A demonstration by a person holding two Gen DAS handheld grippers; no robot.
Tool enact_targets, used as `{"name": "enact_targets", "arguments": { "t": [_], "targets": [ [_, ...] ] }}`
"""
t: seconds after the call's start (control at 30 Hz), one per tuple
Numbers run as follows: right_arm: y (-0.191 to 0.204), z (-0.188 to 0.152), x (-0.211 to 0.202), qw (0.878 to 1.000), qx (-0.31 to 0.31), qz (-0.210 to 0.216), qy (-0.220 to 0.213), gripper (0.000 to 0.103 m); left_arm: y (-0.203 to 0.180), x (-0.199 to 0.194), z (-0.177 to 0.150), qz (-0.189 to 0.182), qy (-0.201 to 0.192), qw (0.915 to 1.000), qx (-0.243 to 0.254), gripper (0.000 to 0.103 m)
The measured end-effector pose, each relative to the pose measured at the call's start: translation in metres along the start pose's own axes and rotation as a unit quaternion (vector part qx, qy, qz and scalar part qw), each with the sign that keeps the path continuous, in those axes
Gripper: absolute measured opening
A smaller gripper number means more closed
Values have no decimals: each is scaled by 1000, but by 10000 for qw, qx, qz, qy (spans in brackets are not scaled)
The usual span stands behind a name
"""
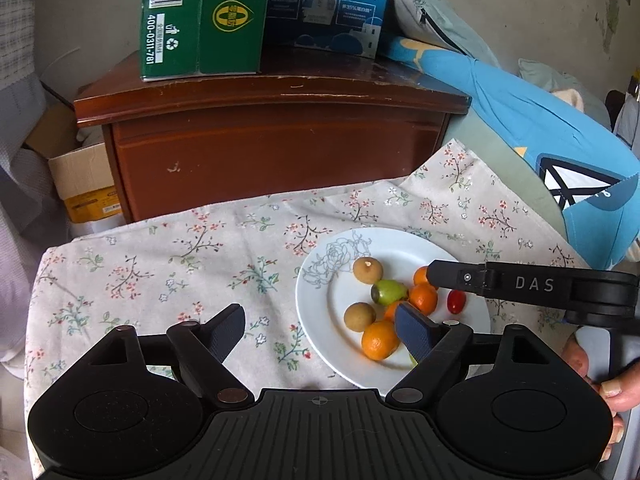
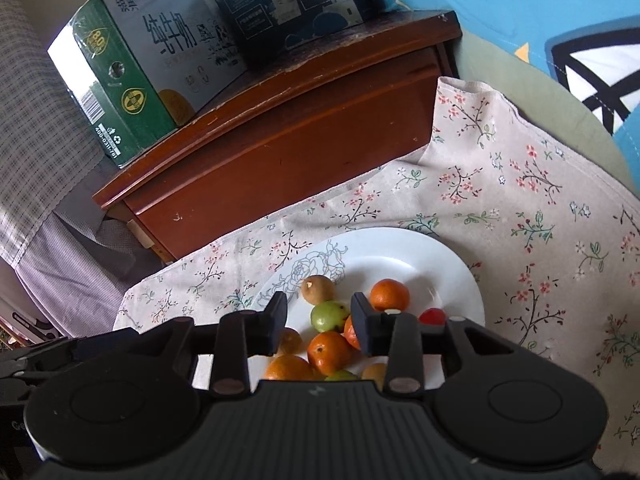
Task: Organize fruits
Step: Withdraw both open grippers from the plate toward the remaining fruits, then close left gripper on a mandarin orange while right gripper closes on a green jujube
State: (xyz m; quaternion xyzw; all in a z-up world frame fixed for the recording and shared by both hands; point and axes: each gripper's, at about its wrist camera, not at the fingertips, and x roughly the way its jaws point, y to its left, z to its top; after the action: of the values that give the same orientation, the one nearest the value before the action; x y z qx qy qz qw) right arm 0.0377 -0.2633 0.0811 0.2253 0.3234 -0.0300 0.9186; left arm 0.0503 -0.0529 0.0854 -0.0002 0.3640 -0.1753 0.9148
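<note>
A white plate (image 1: pixel 320 312) with a drawn flower lies on the flowered cloth (image 1: pixel 180 264). It holds small oranges (image 1: pixel 378 340), brown longans (image 1: pixel 367 270), a green fruit (image 1: pixel 390 292) and a cherry tomato (image 1: pixel 456 301). My left gripper (image 1: pixel 322 332) is wide open at the plate's near-left rim, nothing between its fingers; one finger covers part of an orange. My right gripper (image 2: pixel 319 322) hovers over the plate (image 2: pixel 448 272) with its jaws apart. The green fruit (image 2: pixel 329 316) and an orange (image 2: pixel 329 352) show in the gap, not pressed. Its arm reaches in from the right in the left wrist view.
Behind the cloth stands a brown wooden cabinet (image 1: pixel 272 148) with a green carton (image 1: pixel 200 20) and a blue carton (image 1: pixel 328 0) on top. A blue pillow (image 1: pixel 540 128) lies at the right and a cardboard box (image 1: pixel 84 176) at the left. A person's hand (image 1: pixel 612 380) holds the right gripper.
</note>
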Motion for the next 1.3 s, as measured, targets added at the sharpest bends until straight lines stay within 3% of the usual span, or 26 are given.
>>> {"name": "enact_targets", "arguments": {
  "t": [0.2, 0.3, 0.43, 0.5, 0.7, 0.9, 1.07, 1.3],
  "targets": [
    [8, -19, -21, 10000, 35, 8, 49, 45, 13, -20, -22, 216, -38, 9995, -206, 88],
    [11, -32, -32, 9999, 60, 21, 88, 48, 24, -26, -33, 145, 144, 9985, -506, 88],
    [14, -49, -44, 9999, 57, 0, 109, 64, 32, -37, -48, 130, 252, 9972, -699, 92],
    [16, -58, -49, 9999, 9, -31, 130, 66, 33, -42, -53, 235, 224, 9974, -646, 97],
    [17, -82, -56, 9995, 126, -22, 284, 66, 41, -52, -65, 577, 374, 9956, -632, 98],
    [27, -97, -50, 9991, -182, -7, 392, 66, 44, -49, -71, 991, 534, 9926, -459, 98],
    [36, -104, -39, 9980, -426, 102, 466, 65, 56, -44, -73, 1127, 674, 9887, -723, 98],
    [42, -106, -19, 9970, -563, 218, 478, 51, 61, -37, -76, 1197, 707, 9867, -839, 98]
  ]
}}
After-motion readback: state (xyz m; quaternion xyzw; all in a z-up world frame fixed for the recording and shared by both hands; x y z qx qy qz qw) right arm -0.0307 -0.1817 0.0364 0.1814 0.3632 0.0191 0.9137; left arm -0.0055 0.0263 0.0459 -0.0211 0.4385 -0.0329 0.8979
